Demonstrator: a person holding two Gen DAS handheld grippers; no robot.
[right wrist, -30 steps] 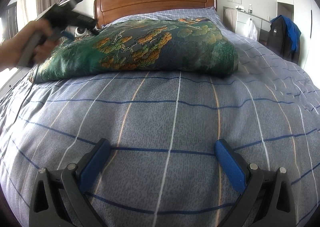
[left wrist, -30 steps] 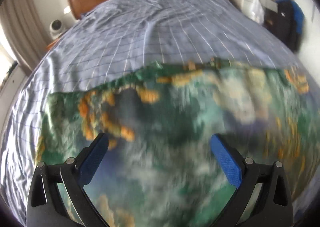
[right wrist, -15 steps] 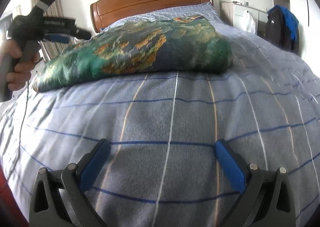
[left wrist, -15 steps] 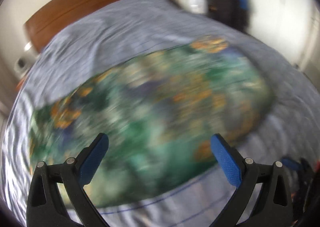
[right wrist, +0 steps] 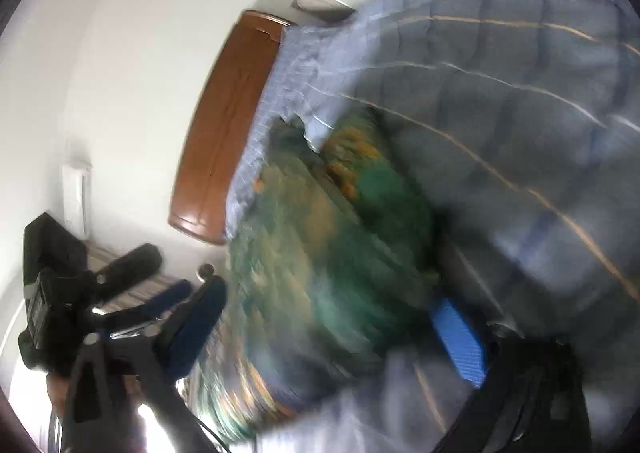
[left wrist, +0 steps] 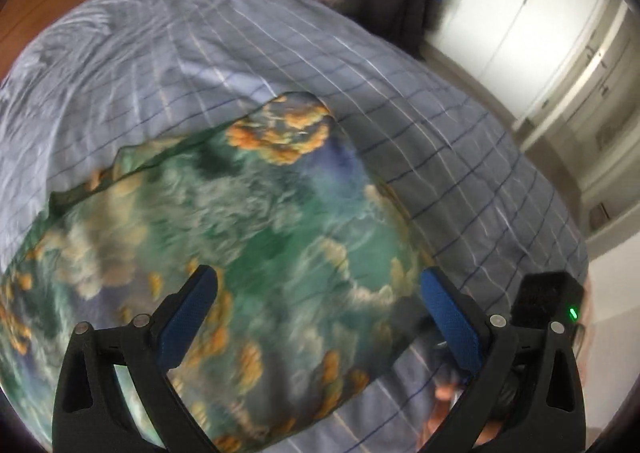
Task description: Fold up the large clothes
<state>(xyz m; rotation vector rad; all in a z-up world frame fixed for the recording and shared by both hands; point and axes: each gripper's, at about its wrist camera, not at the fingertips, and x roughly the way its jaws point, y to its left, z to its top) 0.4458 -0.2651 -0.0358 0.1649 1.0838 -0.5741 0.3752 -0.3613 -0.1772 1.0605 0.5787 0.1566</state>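
the printed garment (left wrist: 248, 245), a green, blue and orange cloud-pattern piece, lies as a thick folded slab on the checked blue bed cover (left wrist: 420, 125), roughly mid-bed and closer to the person's side than to the wooden headboard (right wrist: 224, 125). in the left wrist view its long axis runs diagonally, from the lower left corner of the picture up to a rounded end with orange patches that points toward the far side of the bed and the wardrobe doors (left wrist: 532, 25). the left gripper (left wrist: 320, 317) hangs above the near half of the cloth with its jaws spread wide and nothing between them, so it is released; it looks poised over the slab, probably to press it flat or to pick an edge for another fold. the right gripper (right wrist: 336, 337) is tilted hard sideways and its view is heavily smeared, yet the two blue pads sit well apart with the garment filling the gap behind them; i judge it unclenched too, and whether a pad touches the fabric i cannot tell. the other tool shows at the lower right of the left view, just off the cloth's near edge, which suggests both tools are meeting at that end to work it together.
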